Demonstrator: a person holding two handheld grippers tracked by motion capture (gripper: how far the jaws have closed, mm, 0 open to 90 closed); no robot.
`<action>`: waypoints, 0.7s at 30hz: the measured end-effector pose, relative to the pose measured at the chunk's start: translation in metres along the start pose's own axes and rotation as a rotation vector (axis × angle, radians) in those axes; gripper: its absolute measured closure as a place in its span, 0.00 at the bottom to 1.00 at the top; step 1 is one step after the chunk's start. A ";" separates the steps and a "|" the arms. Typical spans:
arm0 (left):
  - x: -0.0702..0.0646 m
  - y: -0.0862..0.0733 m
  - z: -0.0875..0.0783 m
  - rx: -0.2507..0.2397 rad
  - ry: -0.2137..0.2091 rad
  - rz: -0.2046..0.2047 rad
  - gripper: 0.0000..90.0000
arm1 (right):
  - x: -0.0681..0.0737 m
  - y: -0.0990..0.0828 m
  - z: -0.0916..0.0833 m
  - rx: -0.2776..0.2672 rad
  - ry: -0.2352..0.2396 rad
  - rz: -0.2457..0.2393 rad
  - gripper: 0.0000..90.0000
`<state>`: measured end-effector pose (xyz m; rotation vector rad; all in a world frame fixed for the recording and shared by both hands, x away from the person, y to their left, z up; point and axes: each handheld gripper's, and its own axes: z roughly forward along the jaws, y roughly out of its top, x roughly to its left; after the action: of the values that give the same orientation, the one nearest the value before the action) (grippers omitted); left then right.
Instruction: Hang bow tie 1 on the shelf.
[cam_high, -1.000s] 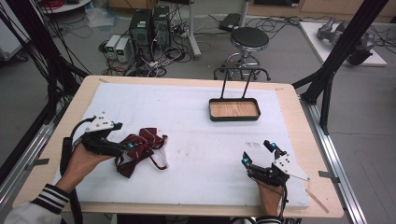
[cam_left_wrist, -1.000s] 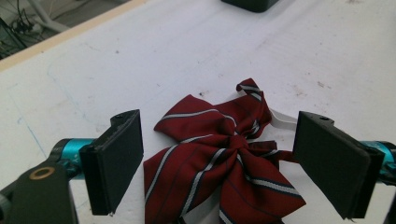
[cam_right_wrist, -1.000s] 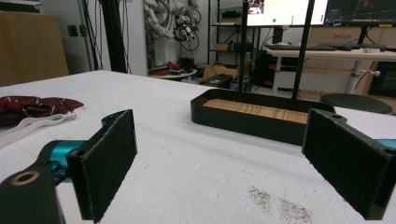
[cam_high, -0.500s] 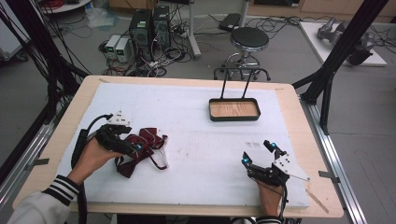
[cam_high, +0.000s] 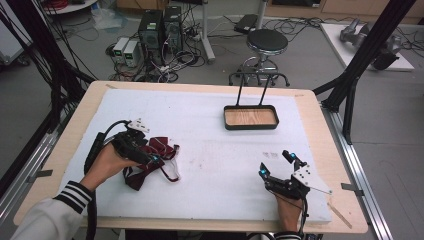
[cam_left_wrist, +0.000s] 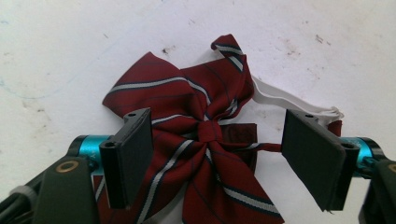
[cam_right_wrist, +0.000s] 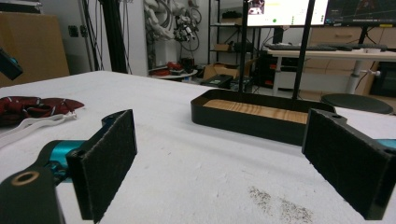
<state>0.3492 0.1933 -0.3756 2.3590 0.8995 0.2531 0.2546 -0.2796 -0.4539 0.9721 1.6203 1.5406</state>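
A dark red bow tie (cam_high: 162, 148) with grey stripes and a white strap (cam_left_wrist: 285, 100) lies on the left of the white mat. My left gripper (cam_high: 152, 159) hovers right over it, pointing down. Its jaws straddle the bow's knot (cam_left_wrist: 208, 130) and have just been closing, but the pads stand apart from the cloth on both sides. My right gripper (cam_high: 275, 163) rests low at the mat's front right, open, nothing between its jaws. From there the bow tie (cam_right_wrist: 37, 105) lies far off to the left.
A black tray (cam_high: 250, 126) with a wooden bottom and a tall wire handle stands at the back right of the mat (cam_high: 210, 115); it is straight ahead of the right gripper (cam_right_wrist: 229, 158). A stool (cam_high: 267, 42) and computers sit beyond the table.
My left hand has slid to the right and now sits over the bow tie, covering part of it. The right hand and the tray have stayed put.
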 end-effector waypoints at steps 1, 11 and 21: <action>-0.001 0.001 0.001 0.013 0.000 -0.002 0.29 | 0.000 0.000 0.000 -0.003 -0.001 -0.005 0.10; -0.001 0.010 0.011 0.100 -0.002 -0.031 0.40 | 0.000 0.000 0.000 -0.002 -0.001 0.004 0.10; 0.002 0.011 0.020 0.147 -0.033 -0.060 0.49 | -0.001 0.000 0.000 -0.005 -0.003 -0.001 0.10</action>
<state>0.3641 0.1789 -0.3853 2.4582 1.0017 0.1277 0.2550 -0.2802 -0.4540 0.9701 1.6145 1.5406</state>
